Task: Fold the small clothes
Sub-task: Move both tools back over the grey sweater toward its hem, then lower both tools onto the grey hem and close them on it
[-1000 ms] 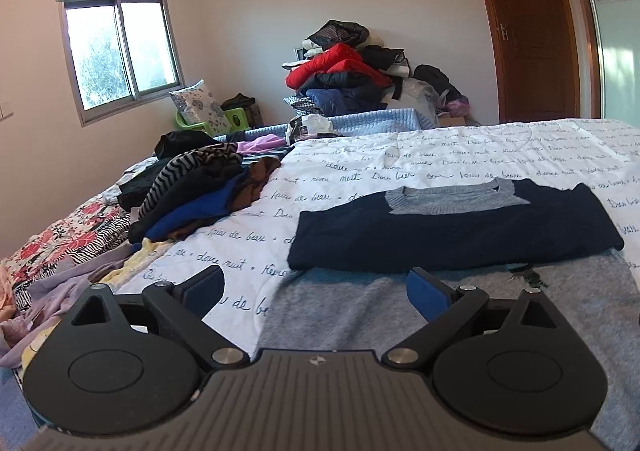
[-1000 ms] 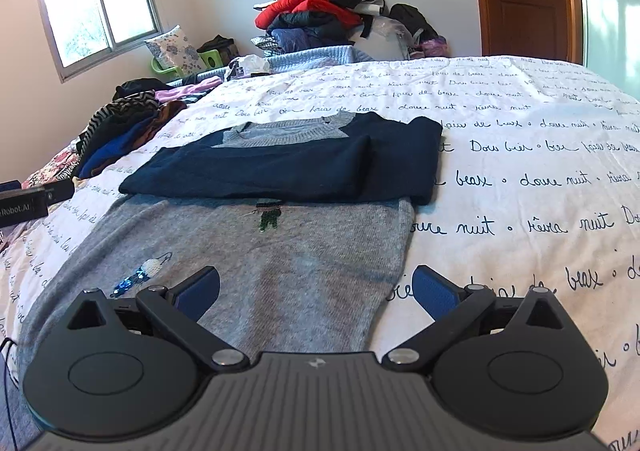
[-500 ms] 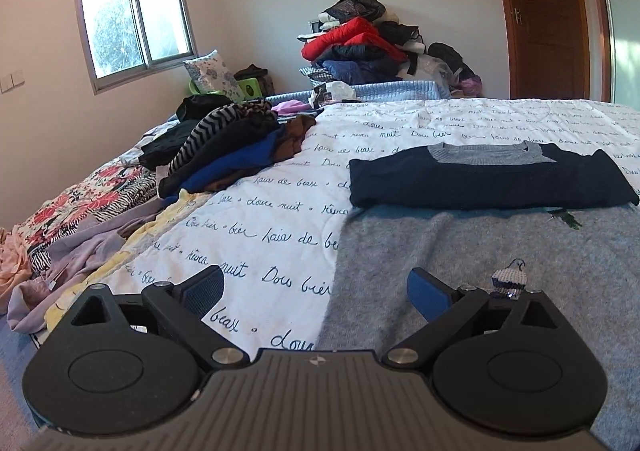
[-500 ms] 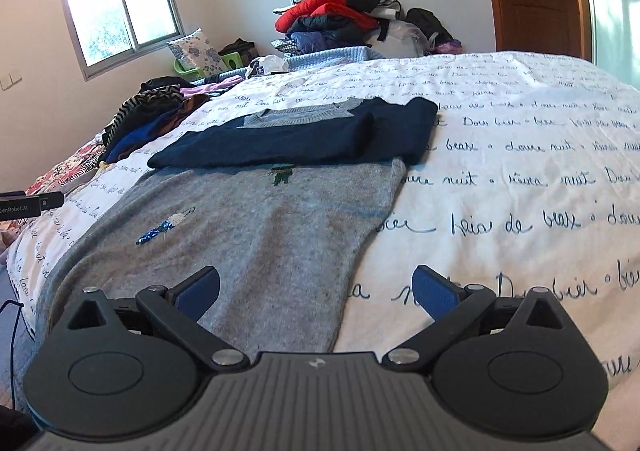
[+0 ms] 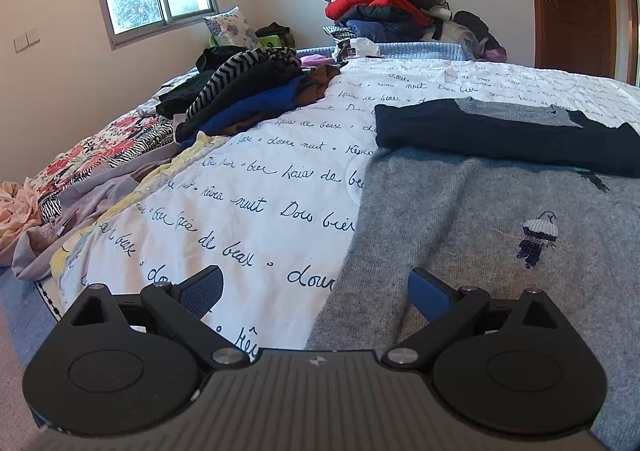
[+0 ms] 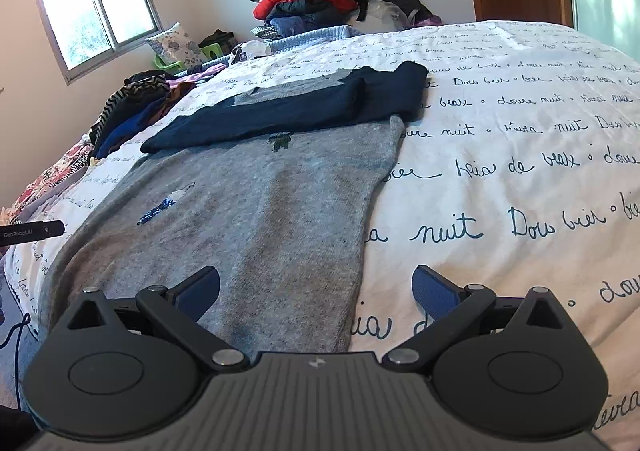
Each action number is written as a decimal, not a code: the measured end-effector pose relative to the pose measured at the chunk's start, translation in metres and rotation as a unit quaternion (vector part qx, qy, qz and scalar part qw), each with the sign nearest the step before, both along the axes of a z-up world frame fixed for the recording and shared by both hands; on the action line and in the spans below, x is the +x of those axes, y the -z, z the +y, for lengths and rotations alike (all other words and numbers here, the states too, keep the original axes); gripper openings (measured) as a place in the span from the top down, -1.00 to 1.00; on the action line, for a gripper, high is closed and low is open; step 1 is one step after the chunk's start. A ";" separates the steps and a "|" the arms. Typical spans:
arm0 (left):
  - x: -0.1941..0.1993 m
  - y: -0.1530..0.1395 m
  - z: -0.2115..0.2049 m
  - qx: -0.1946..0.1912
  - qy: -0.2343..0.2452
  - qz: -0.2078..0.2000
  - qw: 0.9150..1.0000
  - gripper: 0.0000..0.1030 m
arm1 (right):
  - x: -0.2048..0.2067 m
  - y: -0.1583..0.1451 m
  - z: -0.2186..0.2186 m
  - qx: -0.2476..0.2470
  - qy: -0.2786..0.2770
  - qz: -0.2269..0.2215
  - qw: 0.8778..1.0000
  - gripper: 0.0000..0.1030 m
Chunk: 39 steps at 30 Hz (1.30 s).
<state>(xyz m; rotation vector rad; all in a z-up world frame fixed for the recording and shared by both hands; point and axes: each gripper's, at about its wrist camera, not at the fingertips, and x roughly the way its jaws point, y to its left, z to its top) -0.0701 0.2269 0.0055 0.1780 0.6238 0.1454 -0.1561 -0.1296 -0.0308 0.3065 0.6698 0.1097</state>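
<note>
A grey and navy sweater lies flat on the bed. Its grey body (image 5: pixel 480 219) reaches toward me and its navy sleeves (image 5: pixel 500 131) are folded across the chest. It also shows in the right wrist view (image 6: pixel 260 203), with the navy part (image 6: pixel 300 107) beyond. My left gripper (image 5: pixel 316 291) is open and empty, straddling the sweater's left hem edge. My right gripper (image 6: pixel 316 291) is open and empty, straddling the right hem edge. The left gripper's body (image 6: pixel 32 231) shows at the left of the right wrist view.
The white quilt with blue script (image 5: pixel 260 191) covers the bed. A heap of unfolded clothes (image 5: pixel 248 91) lies at the left. A tall pile of jackets (image 5: pixel 384 11) stands at the back. The bed's left edge (image 5: pixel 48 291) drops to the floor.
Both grippers have pulled back and lowered toward the near hem of the sweater. Each now straddles a bottom corner. Both stayed open.
</note>
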 end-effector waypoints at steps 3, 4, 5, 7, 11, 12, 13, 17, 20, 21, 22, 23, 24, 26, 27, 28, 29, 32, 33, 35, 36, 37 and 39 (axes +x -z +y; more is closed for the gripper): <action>-0.001 0.002 0.001 0.007 -0.004 0.002 1.000 -0.89 | 0.000 0.002 0.000 0.013 -0.012 0.002 1.000 -1.00; -0.001 0.003 0.002 0.007 -0.007 0.003 1.000 -0.89 | 0.000 0.003 0.000 0.015 -0.015 0.003 1.000 -1.00; 0.000 0.003 0.003 0.007 -0.009 0.004 1.000 -0.89 | 0.001 0.003 0.000 0.015 -0.019 0.007 1.000 -1.00; 0.000 0.004 0.005 0.005 -0.012 0.006 1.000 -0.89 | 0.001 0.004 0.000 0.017 -0.023 0.011 1.000 -1.00; -0.001 0.005 0.004 0.009 -0.008 0.007 1.000 -0.89 | -0.001 0.005 0.001 0.014 -0.028 0.011 0.999 -1.00; -0.001 0.006 0.003 0.011 -0.007 0.007 1.000 -0.89 | -0.001 0.006 0.002 0.013 -0.027 0.012 0.999 -1.00; -0.001 0.007 0.002 0.014 -0.005 0.007 1.000 -0.89 | -0.001 0.006 0.002 0.012 -0.027 0.014 0.999 -1.00; -0.001 0.009 0.002 0.011 0.004 0.011 1.000 -0.89 | -0.001 0.007 0.003 0.009 -0.026 0.013 1.000 -1.00; 0.000 0.009 0.009 -0.008 0.007 0.017 1.000 -0.89 | -0.002 0.009 0.005 -0.001 -0.029 0.013 1.000 -1.00; 0.000 0.009 0.012 -0.016 0.007 0.019 1.000 -0.89 | -0.002 0.010 0.007 -0.005 -0.031 0.013 0.999 -1.00; 0.000 0.008 0.016 -0.024 0.005 0.020 0.999 -0.89 | -0.002 0.010 0.008 -0.009 -0.032 0.013 0.999 -1.00; -0.001 0.008 0.019 -0.030 0.003 0.021 0.999 -0.89 | -0.002 0.010 0.008 -0.013 -0.033 0.012 0.999 -1.00; -0.001 0.008 0.022 -0.035 0.000 0.022 0.999 -0.89 | -0.002 0.011 0.009 -0.016 -0.034 0.012 0.999 -1.00; -0.002 0.008 0.027 -0.040 -0.007 0.025 0.999 -0.89 | -0.002 0.012 0.011 -0.026 -0.038 0.012 0.999 -1.00; -0.002 0.008 0.029 -0.041 -0.008 0.028 0.999 -0.89 | -0.002 0.012 0.012 -0.031 -0.042 0.011 0.999 -1.00; -0.001 0.007 0.031 -0.043 -0.005 0.031 0.999 -0.89 | -0.002 0.012 0.013 -0.038 -0.048 0.010 0.998 -1.00; -0.002 0.006 0.032 -0.045 0.001 0.036 0.998 -0.89 | -0.002 0.011 0.013 -0.041 -0.054 0.008 0.998 -1.00; -0.005 0.001 0.041 -0.059 0.035 0.041 0.997 -0.89 | -0.004 0.008 0.002 -0.017 -0.063 0.006 0.998 -1.00; -0.008 0.000 0.045 -0.062 0.046 0.041 0.996 -0.89 | -0.005 0.006 -0.003 -0.003 -0.063 0.004 0.998 -1.00; -0.013 -0.003 0.055 -0.066 0.070 0.040 0.995 -0.89 | -0.007 0.004 -0.015 0.027 -0.062 0.005 0.998 -1.00; -0.016 -0.004 0.060 -0.072 0.079 0.040 0.993 -0.89 | -0.009 0.003 -0.020 0.040 -0.064 0.006 0.997 -1.00; -0.019 -0.004 0.066 -0.080 0.092 0.043 0.992 -0.89 | -0.011 0.002 -0.025 0.051 -0.066 0.005 0.996 -1.00; -0.022 -0.001 0.077 -0.103 0.114 0.053 0.987 -0.89 | -0.016 0.000 -0.032 0.059 -0.071 0.007 0.996 -1.00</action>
